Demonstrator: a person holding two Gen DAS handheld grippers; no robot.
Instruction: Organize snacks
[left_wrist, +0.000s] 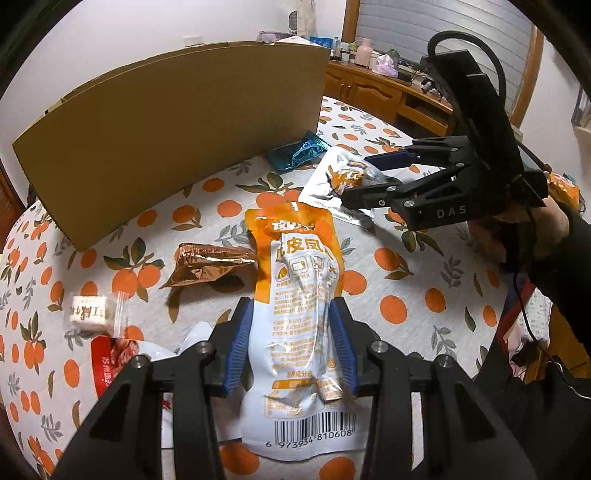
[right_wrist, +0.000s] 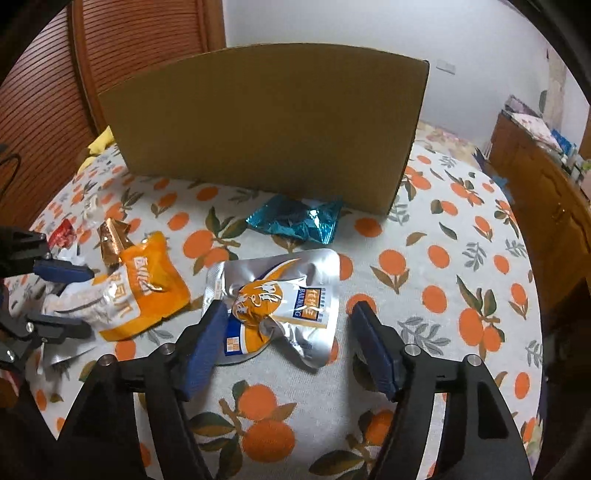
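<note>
My left gripper (left_wrist: 291, 317) is shut on an orange and white snack pouch (left_wrist: 299, 295), its blue pads pressing both sides; the pouch also shows in the right wrist view (right_wrist: 140, 291). My right gripper (right_wrist: 288, 314) is open, its fingers on either side of a silver and orange snack pouch (right_wrist: 284, 295) that lies on the table. In the left wrist view the right gripper (left_wrist: 365, 177) hangs open over that silver pouch (left_wrist: 332, 181). A large cardboard box (right_wrist: 266, 125) stands at the back of the table.
A blue foil packet (right_wrist: 299, 221) lies by the box. A copper foil packet (left_wrist: 207, 266), a small white wrapped candy (left_wrist: 92, 310) and a red and white packet (left_wrist: 110, 362) lie left. The tablecloth (right_wrist: 443, 288) has an orange-fruit print. A wooden cabinet (right_wrist: 546, 192) stands right.
</note>
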